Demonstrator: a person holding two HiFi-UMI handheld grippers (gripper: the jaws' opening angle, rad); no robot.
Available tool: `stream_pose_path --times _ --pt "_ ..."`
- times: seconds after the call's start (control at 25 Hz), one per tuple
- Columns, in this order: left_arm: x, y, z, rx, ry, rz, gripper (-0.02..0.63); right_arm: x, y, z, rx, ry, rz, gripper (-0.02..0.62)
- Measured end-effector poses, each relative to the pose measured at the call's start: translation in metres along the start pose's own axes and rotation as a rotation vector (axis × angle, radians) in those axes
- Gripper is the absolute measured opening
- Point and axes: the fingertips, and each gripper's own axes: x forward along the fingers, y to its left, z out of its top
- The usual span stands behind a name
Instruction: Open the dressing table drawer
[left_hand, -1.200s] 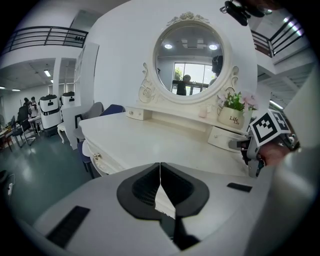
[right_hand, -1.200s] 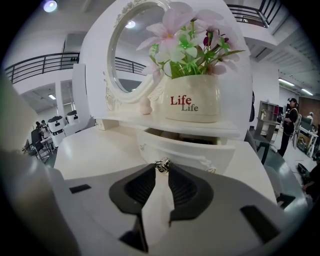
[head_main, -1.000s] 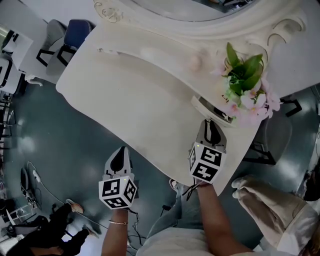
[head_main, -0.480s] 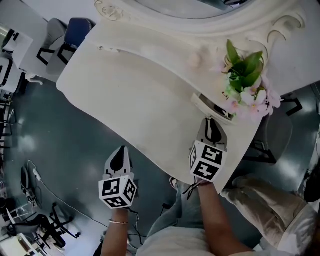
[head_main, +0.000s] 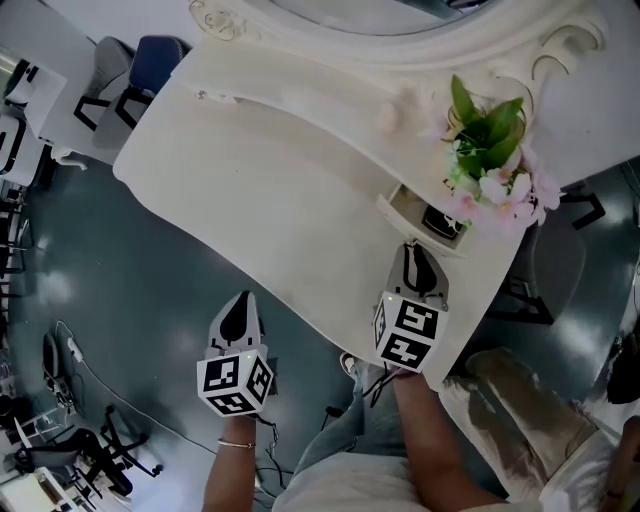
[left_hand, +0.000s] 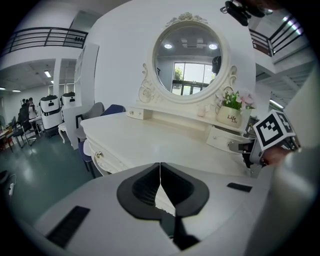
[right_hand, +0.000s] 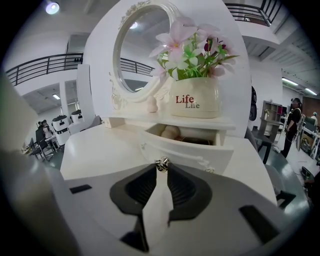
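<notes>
While the right gripper (right_hand: 162, 170) has its fingers (right_hand: 144, 186) pinched on the small metal knob (right_hand: 161, 163) of the drawer (right_hand: 200, 150), the best way to do this step, as I judge it, is a slow, straight pull back along the drawer's own line. It should run level with the table (head_main: 270, 170), with no lift or twist. The knob is round and sits only at the very tips of the fingers, so a sideways tug could let it slip free. The pull should also stay gentle enough not to shake the flower pot (right_hand: 194, 97) on the shelf just above. The drawer lies in the raised back part of the dressing table, at its right end, directly under that pot. It stands partly out, enough to show its pale inside, with its front just beyond the fingertips. The left gripper (left_hand: 160, 175) hangs off the table's front edge, well apart from the drawer, its fingers (left_hand: 146, 189) pressed together on nothing.
</notes>
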Motion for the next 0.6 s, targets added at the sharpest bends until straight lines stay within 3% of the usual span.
stream_pose_path --times 0.6 --pt "-0.0067 -0.0031 -0.0032 0.007 -0.001 0.002 0.020 -0.0073 0.0053 -0.0058 0.004 -0.004 0.016 0.077"
